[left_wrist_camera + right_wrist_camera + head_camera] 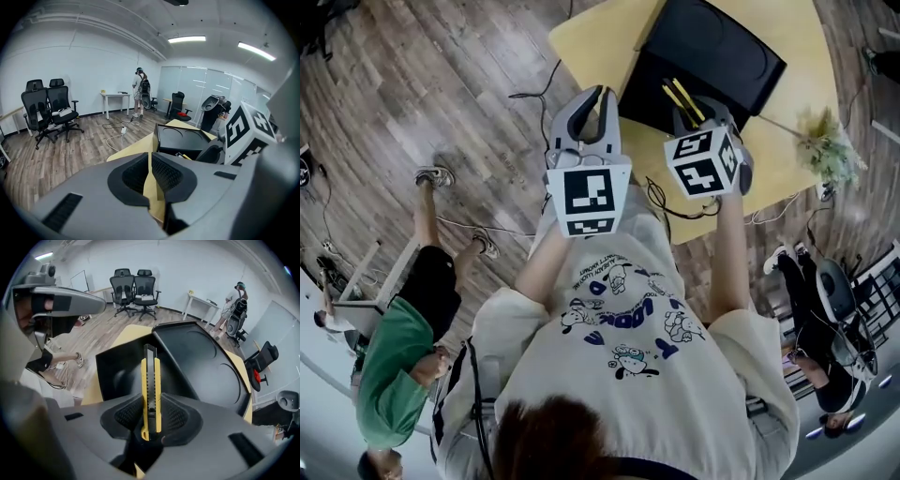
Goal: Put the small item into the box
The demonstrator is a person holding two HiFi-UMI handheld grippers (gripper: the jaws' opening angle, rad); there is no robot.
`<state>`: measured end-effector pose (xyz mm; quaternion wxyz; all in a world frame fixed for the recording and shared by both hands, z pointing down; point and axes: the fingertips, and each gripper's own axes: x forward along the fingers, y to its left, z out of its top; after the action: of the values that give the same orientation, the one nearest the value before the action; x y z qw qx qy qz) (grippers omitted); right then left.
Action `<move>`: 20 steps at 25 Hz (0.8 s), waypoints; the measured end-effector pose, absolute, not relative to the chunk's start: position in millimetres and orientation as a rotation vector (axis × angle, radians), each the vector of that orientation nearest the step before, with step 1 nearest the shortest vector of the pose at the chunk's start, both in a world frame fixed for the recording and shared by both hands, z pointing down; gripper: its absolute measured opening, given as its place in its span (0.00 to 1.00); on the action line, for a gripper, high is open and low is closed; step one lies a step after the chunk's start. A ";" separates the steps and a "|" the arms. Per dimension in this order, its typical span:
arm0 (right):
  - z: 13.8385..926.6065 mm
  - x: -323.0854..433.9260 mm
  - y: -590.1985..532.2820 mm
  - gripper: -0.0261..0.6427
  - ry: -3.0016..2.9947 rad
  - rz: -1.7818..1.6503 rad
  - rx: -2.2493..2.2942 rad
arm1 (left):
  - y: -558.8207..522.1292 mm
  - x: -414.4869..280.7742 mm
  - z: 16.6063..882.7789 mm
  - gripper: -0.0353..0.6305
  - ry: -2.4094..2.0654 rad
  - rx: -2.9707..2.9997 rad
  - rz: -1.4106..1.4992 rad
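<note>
Gripping a yellow knife point(151, 380) in the right gripper point(151, 414), tip reaching ahead over the open black box point(112, 376) just in front. Holding the left gripper point(150, 172) closed, empty, alongside.

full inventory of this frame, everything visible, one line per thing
box: one, black, lid open, on the table
table: one, yellow, under the box
utility knife: one, yellow and black, between the right gripper's jaws, pointing at the box
dried plant: one, pale green, table's right edge
office chairs: two, black, side by side by the wall
desk: one, white, by the far wall
cables: several, on the wood floor
bystander in green top: one, on the floor at left
left gripper: grey, jaws together, empty
right gripper: grey, clamped on the utility knife
</note>
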<state>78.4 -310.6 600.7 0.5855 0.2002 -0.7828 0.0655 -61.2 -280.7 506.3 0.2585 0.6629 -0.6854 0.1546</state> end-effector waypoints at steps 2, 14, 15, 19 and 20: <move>609.6 79.9 -309.1 0.23 -1.784 0.170 0.435 | -278.9 -64.1 510.1 0.10 -1.859 1.783 0.423; 630.9 84.9 -317.5 0.24 -1.716 0.201 0.402 | -277.2 -73.1 520.7 0.10 -1.865 1.731 0.423; 629.5 84.7 -317.9 0.25 -1.725 0.207 0.411 | -277.0 -73.8 520.4 0.10 -1.867 1.728 0.420; 614.3 82.2 -319.3 0.29 -1.791 0.253 0.474 | -276.6 -74.3 512.9 0.10 -1.877 1.737 0.405; 607.4 80.9 -320.0 0.29 -1.816 0.264 0.499 | -277.3 -74.0 509.3 0.10 -1.882 1.746 0.401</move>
<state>80.9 -320.0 607.4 0.5807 0.2137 -0.7773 0.1132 -74.0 -277.3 509.3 0.2682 0.6473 -0.6979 0.1485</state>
